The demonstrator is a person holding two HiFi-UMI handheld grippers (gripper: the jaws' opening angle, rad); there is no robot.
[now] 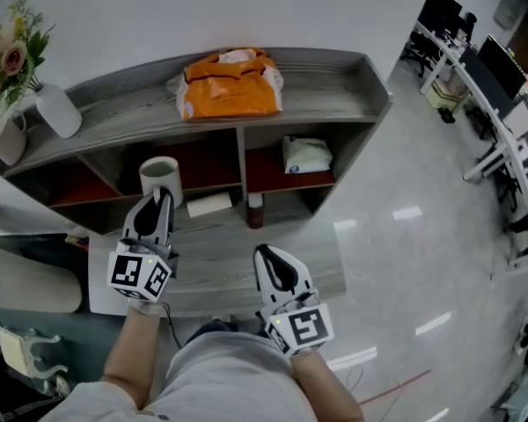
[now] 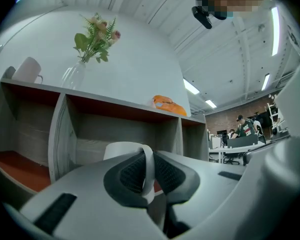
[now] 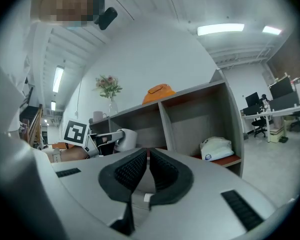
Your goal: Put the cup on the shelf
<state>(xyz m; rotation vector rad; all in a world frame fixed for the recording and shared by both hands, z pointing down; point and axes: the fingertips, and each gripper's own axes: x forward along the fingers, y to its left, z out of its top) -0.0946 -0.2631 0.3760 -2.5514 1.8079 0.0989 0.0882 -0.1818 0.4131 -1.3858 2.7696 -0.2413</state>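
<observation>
A cream cup [image 1: 158,177] hangs in front of the shelf's [image 1: 334,77] middle compartment, just below the top board. My left gripper [image 1: 157,199] is shut on it; in the left gripper view a strip of the cup [image 2: 124,151] sits pinched between the dark pads [image 2: 130,176]. In the right gripper view the cup [image 3: 125,139] shows at the left, still outside the compartment. My right gripper [image 1: 271,258] hovers over the low board in front of the shelf, shut with nothing between its pads [image 3: 132,169].
An orange bag [image 1: 231,84] lies on the shelf top, with a flower vase [image 1: 57,108] and a white mug [image 1: 9,139] at its left end. A white pouch [image 1: 305,155] fills the right compartment. A small bottle [image 1: 255,211] and a white box [image 1: 209,204] stand below. Office desks [image 1: 488,86] are at right.
</observation>
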